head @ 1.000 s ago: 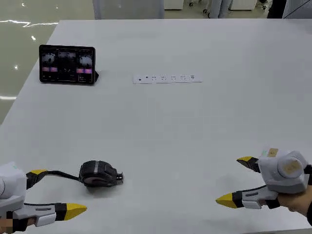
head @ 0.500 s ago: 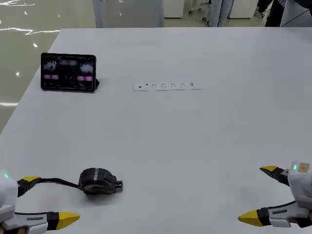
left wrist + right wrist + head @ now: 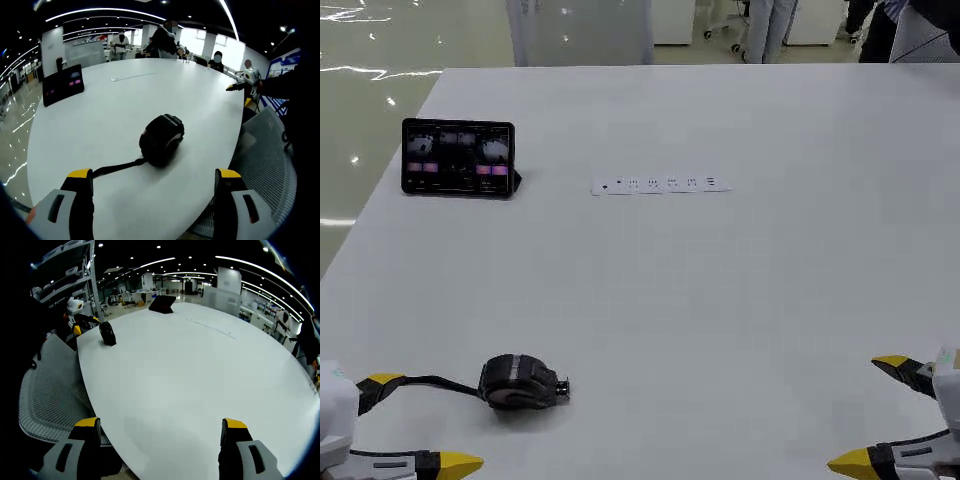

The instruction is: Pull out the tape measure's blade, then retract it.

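Tape measure: a black tape measure lies on the white tabletop near its front edge, at the left of the head view. A small tab juts from the end that points away from the left gripper.
Cord: a black cord runs from the tape measure's case up to the yellow tip of one left finger. Whether it touches that tip cannot be told.
Left gripper: the left gripper is low at the tabletop's edge with its fingers spread wide and nothing between them. In its own view the tape measure sits just ahead, between the two tips.
Right gripper: the right gripper is at the front right corner, well apart from the tape measure, with its fingers spread wide and empty.
Tablet: a tablet stands propped at the far left with its screen lit.
Power strip: a white power strip lies flat near the middle of the tabletop.
Chair: a grey mesh chair sits beside the tabletop's edge in the right gripper view.
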{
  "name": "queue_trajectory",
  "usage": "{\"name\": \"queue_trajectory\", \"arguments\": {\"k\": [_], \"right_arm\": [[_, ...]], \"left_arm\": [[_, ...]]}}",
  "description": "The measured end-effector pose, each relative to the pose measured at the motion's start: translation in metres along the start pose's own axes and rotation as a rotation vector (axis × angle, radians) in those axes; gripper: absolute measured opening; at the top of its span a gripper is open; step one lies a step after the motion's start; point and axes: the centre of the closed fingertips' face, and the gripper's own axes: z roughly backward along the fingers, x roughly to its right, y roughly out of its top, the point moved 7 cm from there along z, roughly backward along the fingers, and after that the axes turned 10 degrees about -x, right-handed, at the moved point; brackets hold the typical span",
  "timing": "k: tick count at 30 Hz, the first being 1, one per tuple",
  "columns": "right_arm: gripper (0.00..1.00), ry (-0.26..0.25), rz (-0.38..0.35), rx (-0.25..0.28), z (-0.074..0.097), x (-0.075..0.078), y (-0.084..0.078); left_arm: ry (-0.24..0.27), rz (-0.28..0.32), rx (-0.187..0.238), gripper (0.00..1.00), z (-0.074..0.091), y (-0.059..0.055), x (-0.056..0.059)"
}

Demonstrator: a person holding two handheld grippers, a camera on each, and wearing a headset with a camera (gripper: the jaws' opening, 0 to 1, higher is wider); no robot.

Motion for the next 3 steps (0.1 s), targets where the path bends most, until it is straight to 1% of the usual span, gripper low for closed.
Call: {"name": "queue_trajectory", "arguments": {"k": [3], "right_arm": [[0.99, -0.001, 0.005, -0.002, 0.0006, -0.0011, 0.001]], "left_arm": [[0.005, 0.0, -0.001, 0.99, 0.0015, -0.0011, -0.0016]]}}
